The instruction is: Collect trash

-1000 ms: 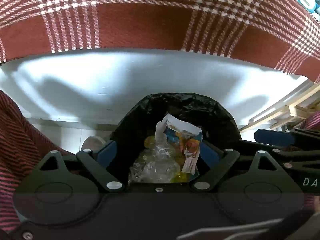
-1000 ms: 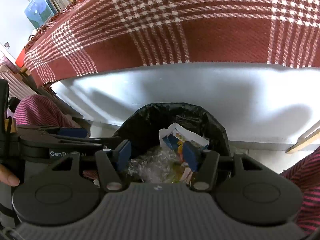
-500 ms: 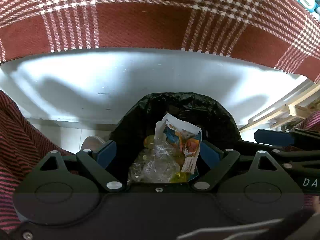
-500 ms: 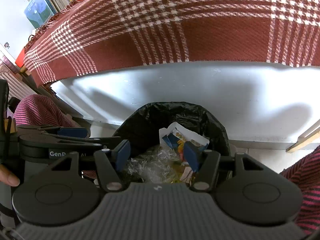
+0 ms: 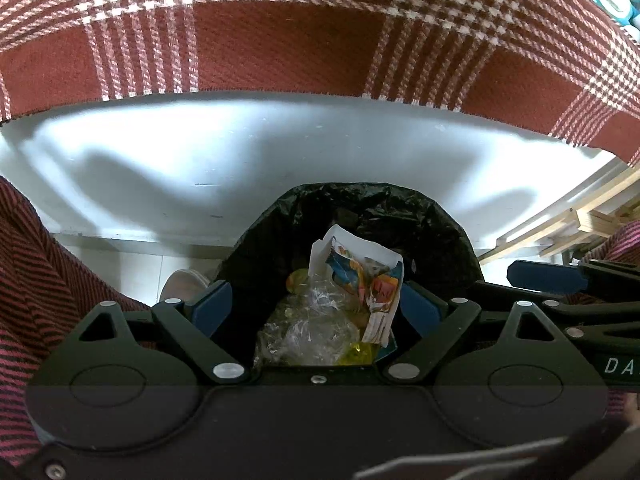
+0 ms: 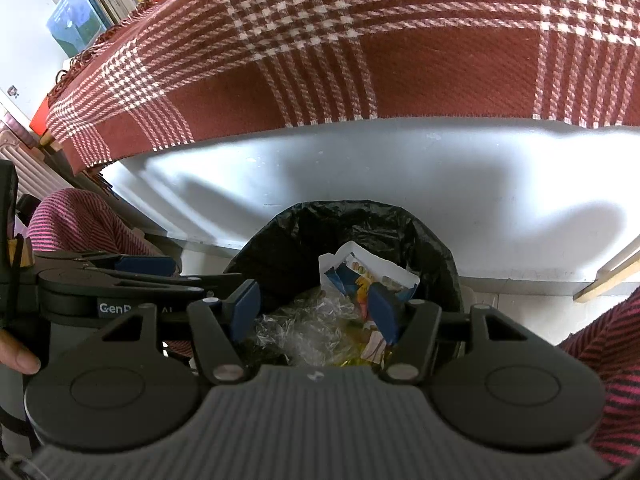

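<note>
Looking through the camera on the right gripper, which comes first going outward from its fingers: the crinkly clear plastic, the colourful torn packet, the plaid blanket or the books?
From the right gripper, nearest first:
1. Clear plastic, directly between the fingers, in the black-lined bin.
2. Colourful packet, just beyond, toward the right finger.
3. Plaid blanket, hanging above the bin.
4. Books, far upper left.

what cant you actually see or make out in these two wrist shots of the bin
- Black-lined trash bin: near rim and lower half hidden by the left gripper body in the left wrist view.
- Yellow item under the crumpled clear plastic: too covered to identify.
- Colourful printed paper wrapper: partly behind a blue pad of the right gripper in the right wrist view; print unreadable.
- Bin's floor contact: hidden in both views.
</note>
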Demonstrator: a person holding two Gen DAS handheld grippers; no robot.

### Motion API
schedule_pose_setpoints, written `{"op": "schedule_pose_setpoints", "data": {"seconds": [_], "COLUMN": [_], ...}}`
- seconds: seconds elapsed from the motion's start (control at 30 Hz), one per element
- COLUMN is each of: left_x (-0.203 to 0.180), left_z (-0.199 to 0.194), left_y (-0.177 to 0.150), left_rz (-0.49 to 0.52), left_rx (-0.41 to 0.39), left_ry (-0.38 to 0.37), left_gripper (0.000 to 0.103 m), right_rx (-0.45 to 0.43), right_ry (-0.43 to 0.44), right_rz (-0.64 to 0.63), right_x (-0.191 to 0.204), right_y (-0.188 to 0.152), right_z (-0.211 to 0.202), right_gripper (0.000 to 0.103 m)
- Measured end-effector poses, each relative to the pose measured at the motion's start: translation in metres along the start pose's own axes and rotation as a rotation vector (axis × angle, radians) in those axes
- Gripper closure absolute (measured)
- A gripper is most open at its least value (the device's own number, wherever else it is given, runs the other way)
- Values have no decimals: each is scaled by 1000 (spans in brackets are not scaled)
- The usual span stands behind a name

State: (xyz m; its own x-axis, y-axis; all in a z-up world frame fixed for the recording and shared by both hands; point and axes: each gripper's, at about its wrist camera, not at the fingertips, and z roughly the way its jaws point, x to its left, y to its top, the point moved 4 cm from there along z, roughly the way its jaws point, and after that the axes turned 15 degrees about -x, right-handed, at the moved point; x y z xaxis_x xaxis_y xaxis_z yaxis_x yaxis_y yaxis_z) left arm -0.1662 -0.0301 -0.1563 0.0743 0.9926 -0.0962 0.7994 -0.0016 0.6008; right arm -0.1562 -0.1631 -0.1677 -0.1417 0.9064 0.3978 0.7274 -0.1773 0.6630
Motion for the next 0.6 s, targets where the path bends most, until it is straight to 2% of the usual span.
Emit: {"op": "schedule_pose_setpoints", "data": {"seconds": [0.6], "left_x": [0], "left_z": [0], "left_y": [1], "left_rz": [-4], "left_rx": [5], "left_ry": [2], "left_gripper": [12], "right_rx": [1], "right_ry": [-1], "right_rz": [2], "right_x": [0], "right_y": [0], "right_z": [0], "right_gripper": [30]}}
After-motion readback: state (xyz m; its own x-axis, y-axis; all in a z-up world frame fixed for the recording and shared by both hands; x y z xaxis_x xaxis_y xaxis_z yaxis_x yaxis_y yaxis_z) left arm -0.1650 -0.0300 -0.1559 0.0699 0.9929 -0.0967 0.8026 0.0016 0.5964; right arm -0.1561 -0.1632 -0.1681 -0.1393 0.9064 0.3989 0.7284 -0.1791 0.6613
